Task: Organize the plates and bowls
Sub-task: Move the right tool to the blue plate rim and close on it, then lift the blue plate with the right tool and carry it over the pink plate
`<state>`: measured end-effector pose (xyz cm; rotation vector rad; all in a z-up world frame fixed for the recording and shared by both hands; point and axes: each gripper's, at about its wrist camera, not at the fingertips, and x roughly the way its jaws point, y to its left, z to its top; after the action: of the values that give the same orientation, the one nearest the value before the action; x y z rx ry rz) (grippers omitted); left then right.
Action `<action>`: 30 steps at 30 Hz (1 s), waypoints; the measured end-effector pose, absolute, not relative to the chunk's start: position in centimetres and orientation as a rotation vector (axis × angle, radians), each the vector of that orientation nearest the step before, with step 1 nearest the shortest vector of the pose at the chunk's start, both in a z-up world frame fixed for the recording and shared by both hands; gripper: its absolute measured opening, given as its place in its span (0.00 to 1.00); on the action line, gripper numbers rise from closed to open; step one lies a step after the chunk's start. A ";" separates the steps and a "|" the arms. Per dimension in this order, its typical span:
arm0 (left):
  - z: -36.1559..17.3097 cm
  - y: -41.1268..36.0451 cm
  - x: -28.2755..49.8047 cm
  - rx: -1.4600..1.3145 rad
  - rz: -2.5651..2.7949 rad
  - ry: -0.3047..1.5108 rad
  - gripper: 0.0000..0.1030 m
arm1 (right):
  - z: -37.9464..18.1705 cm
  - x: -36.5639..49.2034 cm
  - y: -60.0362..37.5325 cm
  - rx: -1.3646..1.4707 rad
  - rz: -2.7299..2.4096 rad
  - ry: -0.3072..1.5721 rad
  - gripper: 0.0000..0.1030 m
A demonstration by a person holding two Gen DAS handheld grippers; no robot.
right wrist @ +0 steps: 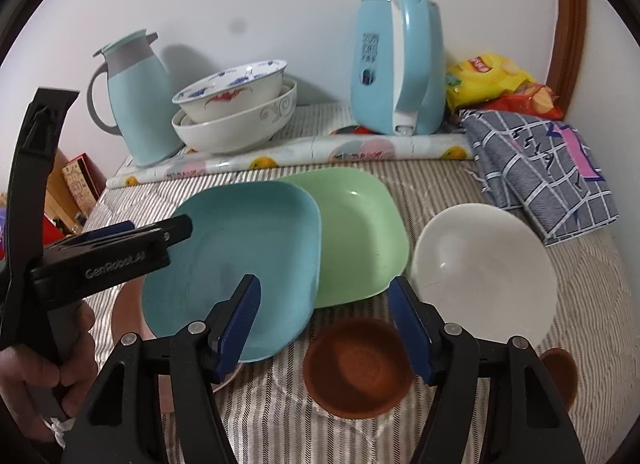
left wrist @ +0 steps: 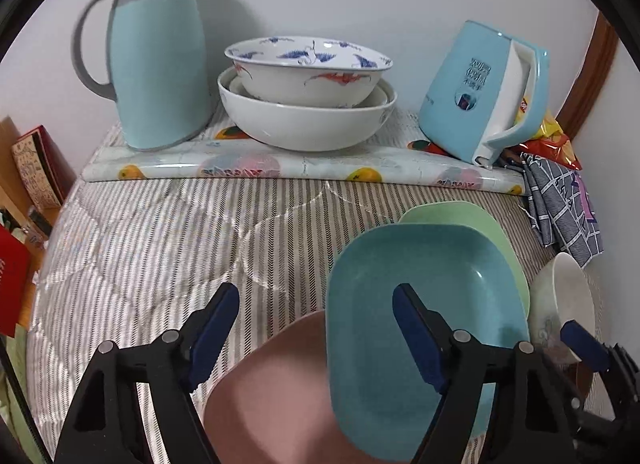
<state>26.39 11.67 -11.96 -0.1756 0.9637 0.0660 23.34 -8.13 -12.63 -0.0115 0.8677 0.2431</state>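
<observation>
A teal plate [left wrist: 424,296] lies overlapping a green plate [left wrist: 488,224] and a pink plate [left wrist: 272,396] on the striped cloth. My left gripper [left wrist: 316,328] is open and empty above the teal plate's left edge and the pink plate. In the right wrist view the teal plate [right wrist: 236,260], green plate [right wrist: 360,232], a white bowl [right wrist: 484,272] and a small brown bowl [right wrist: 356,368] lie in front. My right gripper [right wrist: 326,320] is open and empty above the brown bowl. Stacked white bowls [left wrist: 308,96] stand at the back.
A teal jug [left wrist: 156,56] and a blue kettle [left wrist: 480,92] flank the stacked bowls on a rolled mat [left wrist: 280,168]. A checked cloth [right wrist: 540,168] and snack bags [right wrist: 492,84] lie at the right. A second brown bowl [right wrist: 560,372] sits at the lower right.
</observation>
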 end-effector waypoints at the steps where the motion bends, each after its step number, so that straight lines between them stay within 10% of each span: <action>1: -12.2 11.7 26.6 -0.179 0.065 0.969 0.74 | -12.8 23.5 -8.0 -0.013 0.246 0.872 0.64; 21: -13.3 11.0 27.2 -0.196 0.003 1.019 0.13 | -15.5 25.3 -7.3 0.001 0.261 0.924 0.09; 30: -12.3 11.4 25.3 -0.217 0.006 1.020 0.10 | -15.0 24.2 -7.2 -0.001 0.255 0.900 0.06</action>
<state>25.27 11.40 -12.29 -0.2169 1.0203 0.0060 24.20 -7.24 -15.04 -0.0014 0.9001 0.2551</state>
